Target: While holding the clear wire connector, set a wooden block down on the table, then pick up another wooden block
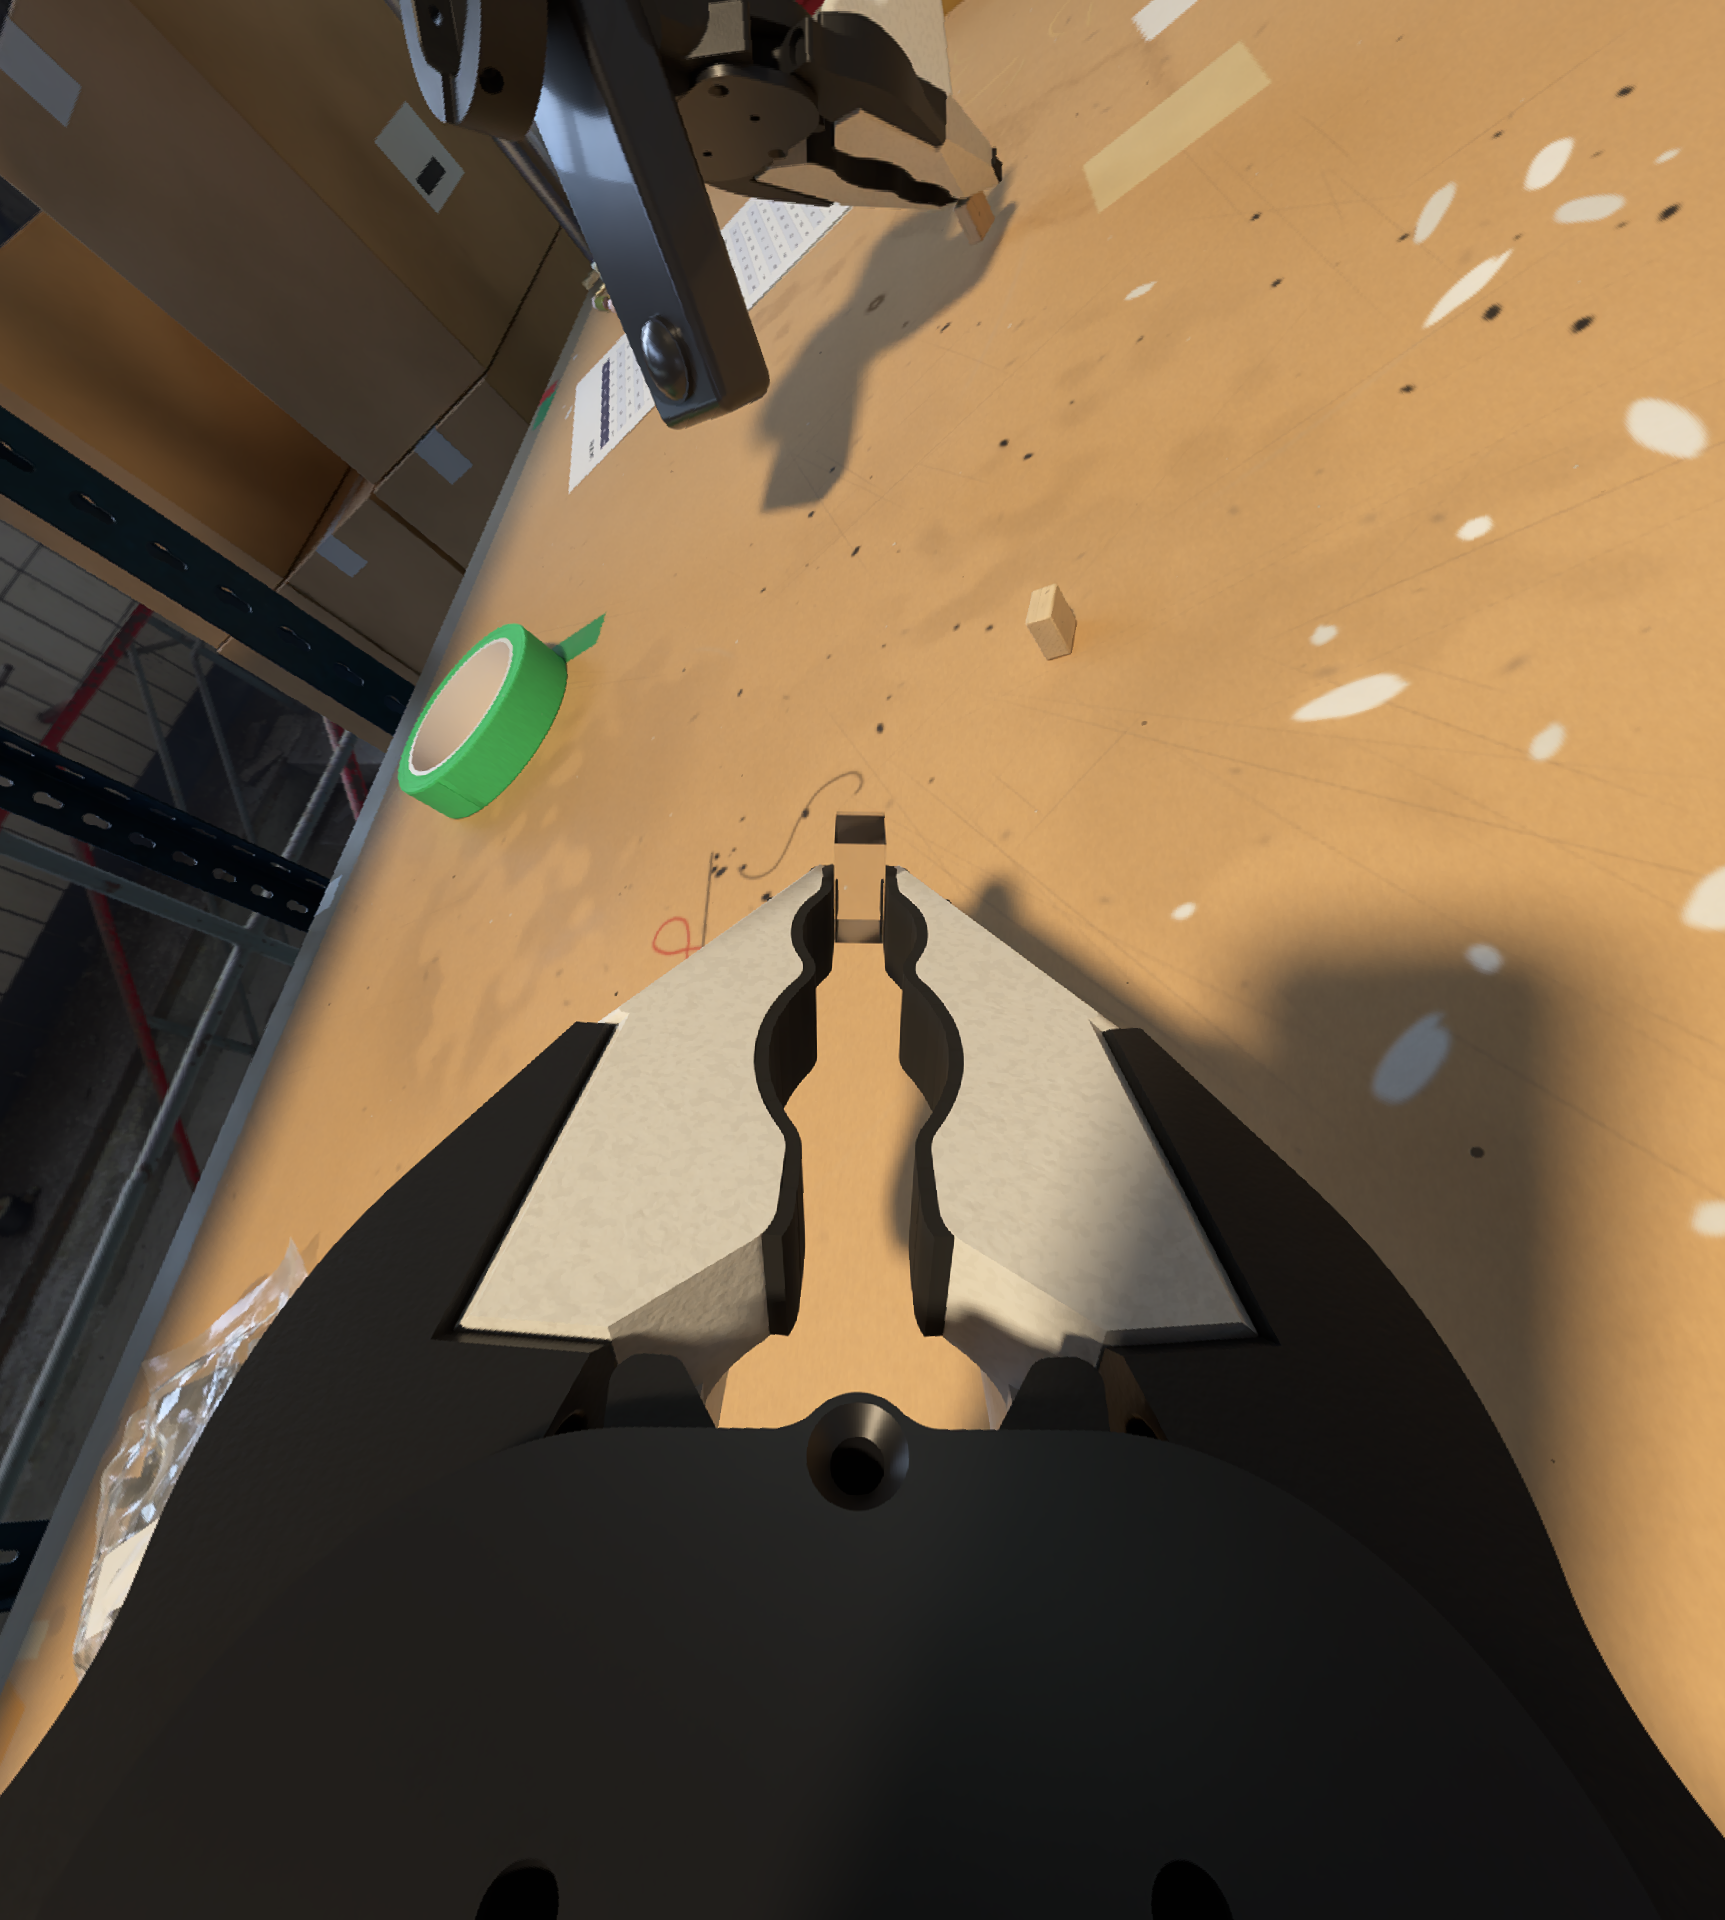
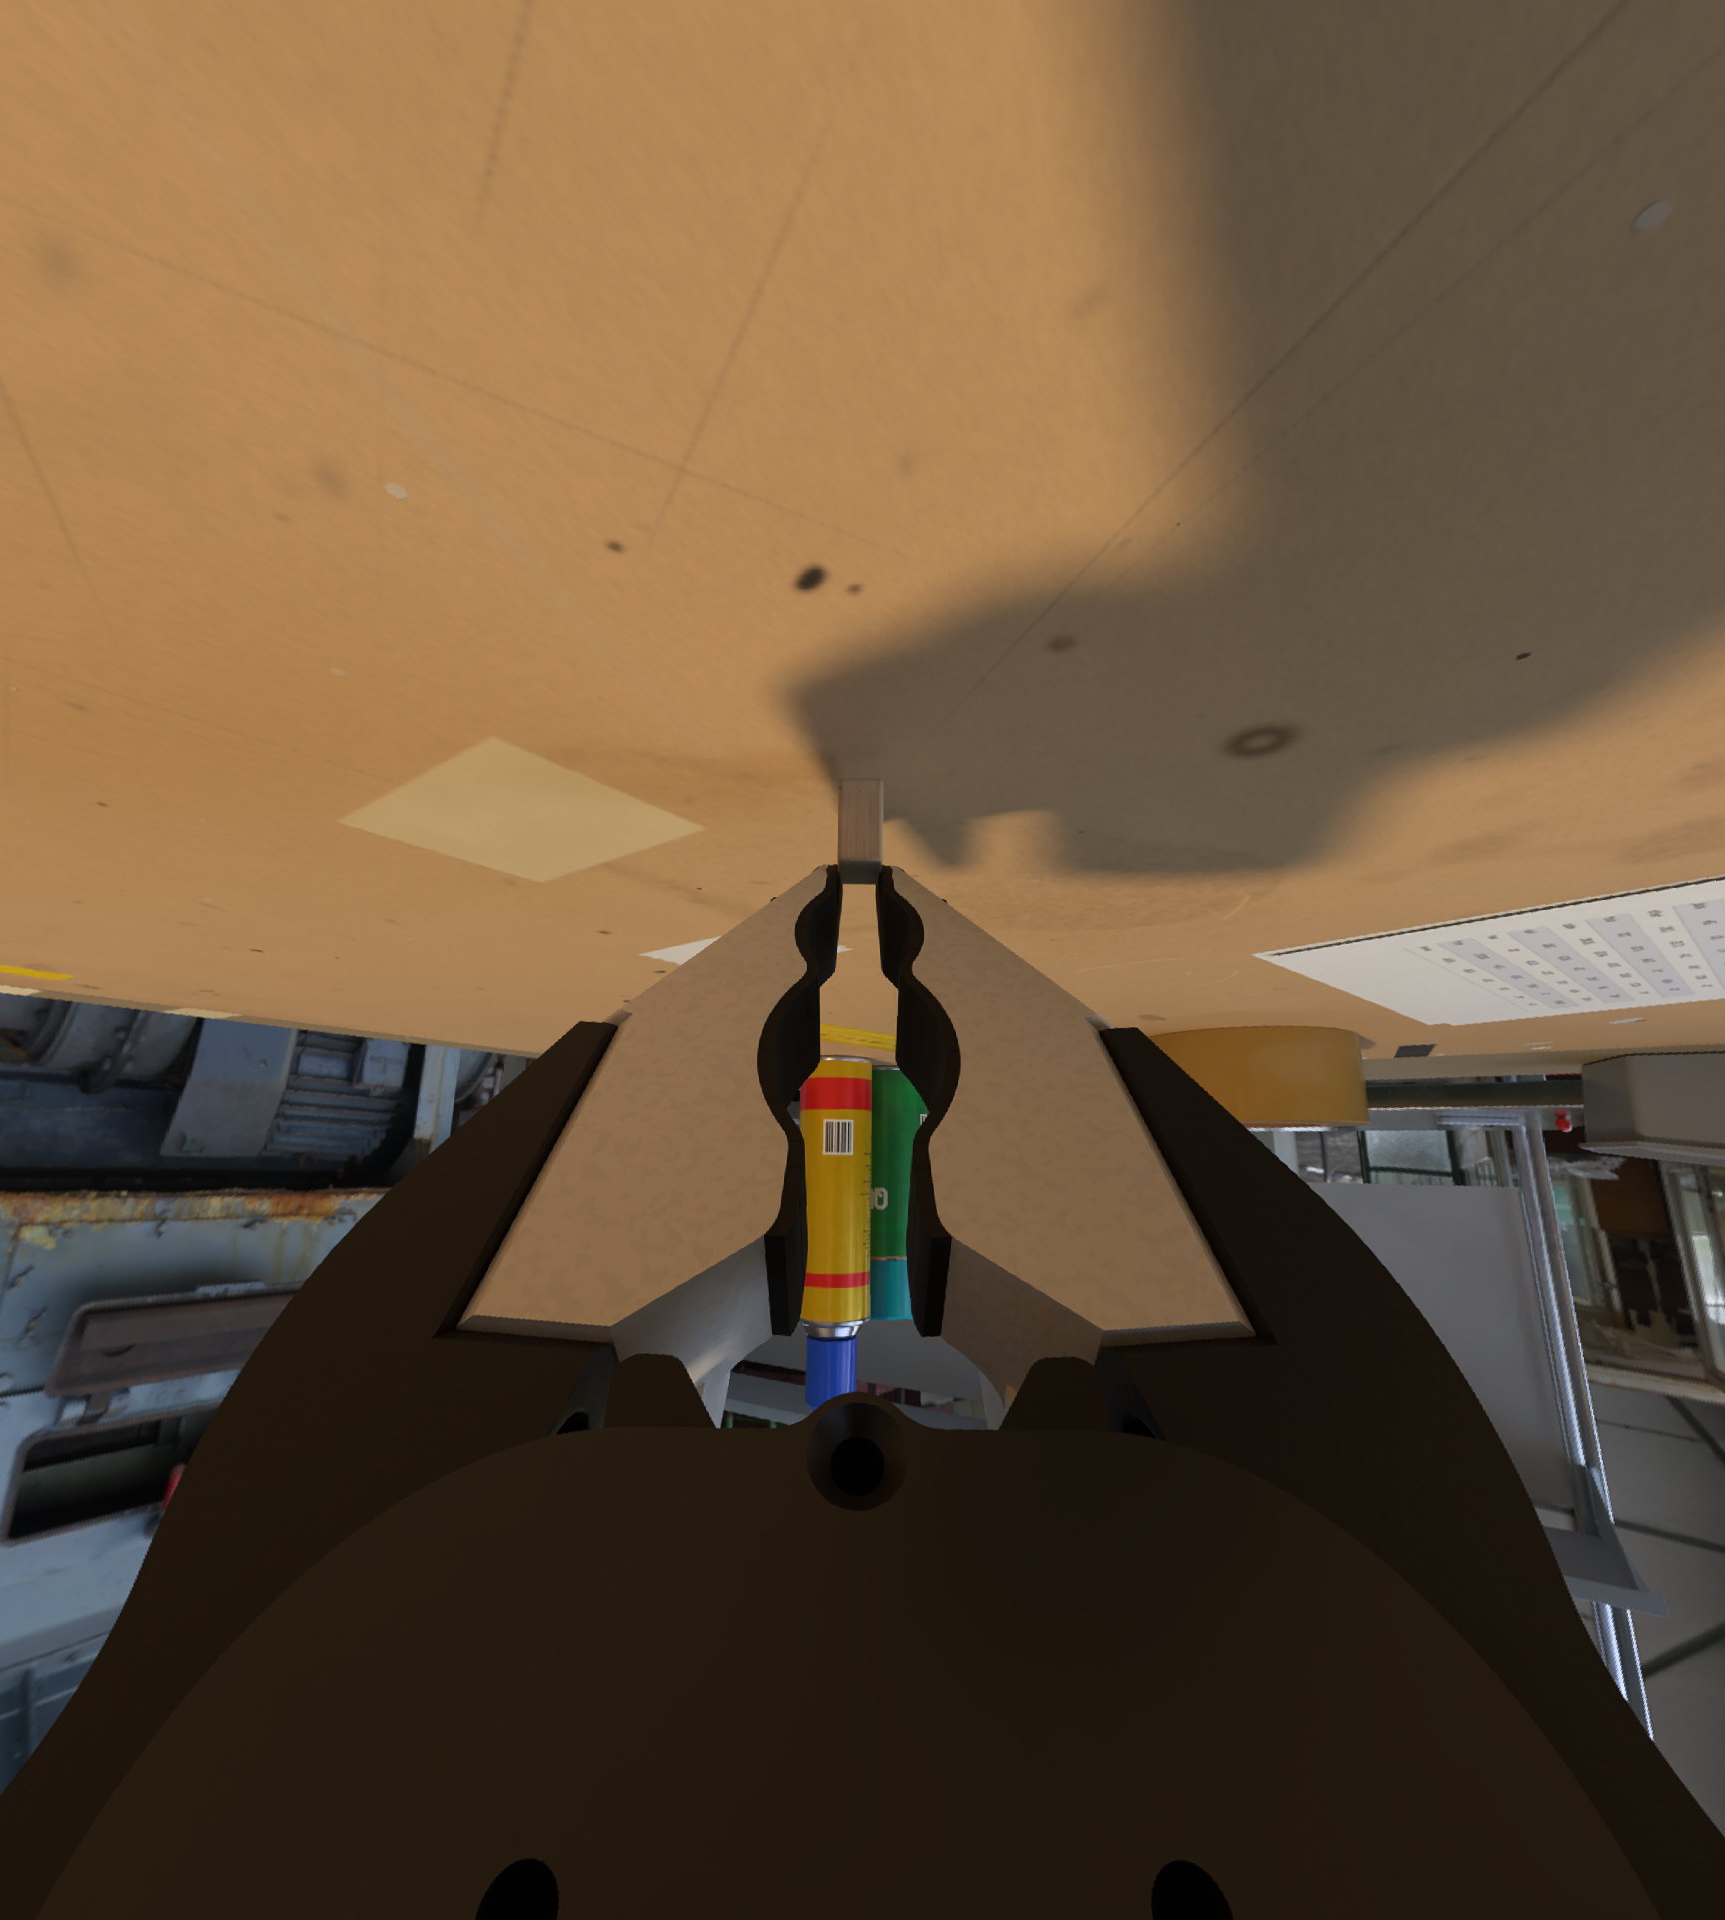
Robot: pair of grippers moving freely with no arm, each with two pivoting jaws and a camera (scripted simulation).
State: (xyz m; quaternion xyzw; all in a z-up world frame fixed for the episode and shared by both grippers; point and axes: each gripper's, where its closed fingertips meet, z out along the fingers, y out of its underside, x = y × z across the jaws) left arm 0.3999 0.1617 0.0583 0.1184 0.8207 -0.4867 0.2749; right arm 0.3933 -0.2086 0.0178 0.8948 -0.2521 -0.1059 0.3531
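My left gripper (image 1: 858,883) is shut on the clear wire connector (image 1: 859,844), a small see-through block at its fingertips, held above the table (image 1: 1253,1039). A loose wooden block (image 1: 1051,621) lies on the table ahead of it, slightly right. My right gripper (image 2: 859,878) is shut on another wooden block (image 2: 859,826), whose far end meets its own shadow at the table surface (image 2: 422,416). The right gripper (image 1: 983,182) and its block (image 1: 978,215) also show at the top of the left wrist view.
A green tape roll (image 1: 482,722) lies near the table's left edge, with cardboard boxes (image 1: 245,260) and a metal rack beyond. A white sheet (image 1: 619,405) and a plastic bag (image 1: 183,1455) lie by that edge. A yellow spray can (image 2: 834,1195), a green can (image 2: 894,1174) and a brown tape roll (image 2: 1263,1070) stand at the far edge.
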